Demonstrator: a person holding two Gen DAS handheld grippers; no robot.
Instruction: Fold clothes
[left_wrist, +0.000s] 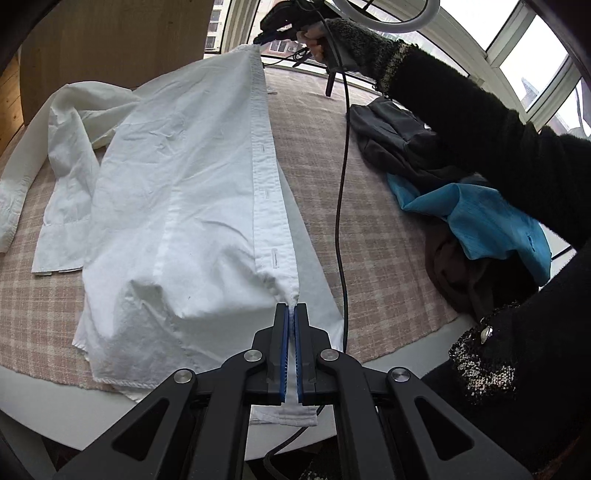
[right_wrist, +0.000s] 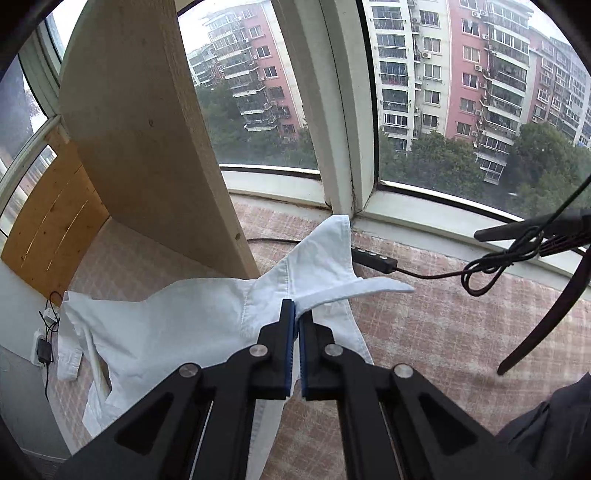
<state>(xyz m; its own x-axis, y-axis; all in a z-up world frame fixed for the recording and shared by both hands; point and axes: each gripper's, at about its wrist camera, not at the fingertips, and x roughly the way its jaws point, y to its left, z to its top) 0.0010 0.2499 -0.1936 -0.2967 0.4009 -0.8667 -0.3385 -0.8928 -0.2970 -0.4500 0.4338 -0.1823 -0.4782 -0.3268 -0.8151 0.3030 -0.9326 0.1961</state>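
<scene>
A: Status on tongs?

B: Left gripper (left_wrist: 294, 314) clenched on the placket hem of the white shirt (left_wrist: 177, 192). Right gripper (right_wrist: 296, 314) clamped at the collar (right_wrist: 332, 254) end. Placket strip stretched between them, rest of shirt draped to the left of both, sleeve (left_wrist: 62, 155) bunched further left.

A: Risks?

B: Thin edge bite on both, so imo a hard pull could slip the fabric out. Black cable (left_wrist: 341, 184) hangs just right of the left tongs, could snag on the shirt. The bunched sleeve may fold in crooked.

A: Surface, room?

B: Plaid cloth (left_wrist: 325, 155) over a round table. Pile of dark and blue clothes (left_wrist: 472, 210) to the right. Wood panel (right_wrist: 147, 129) ahead-left of the right tongs, bay window (right_wrist: 443, 92) w/ apartment blocks beyond.
</scene>
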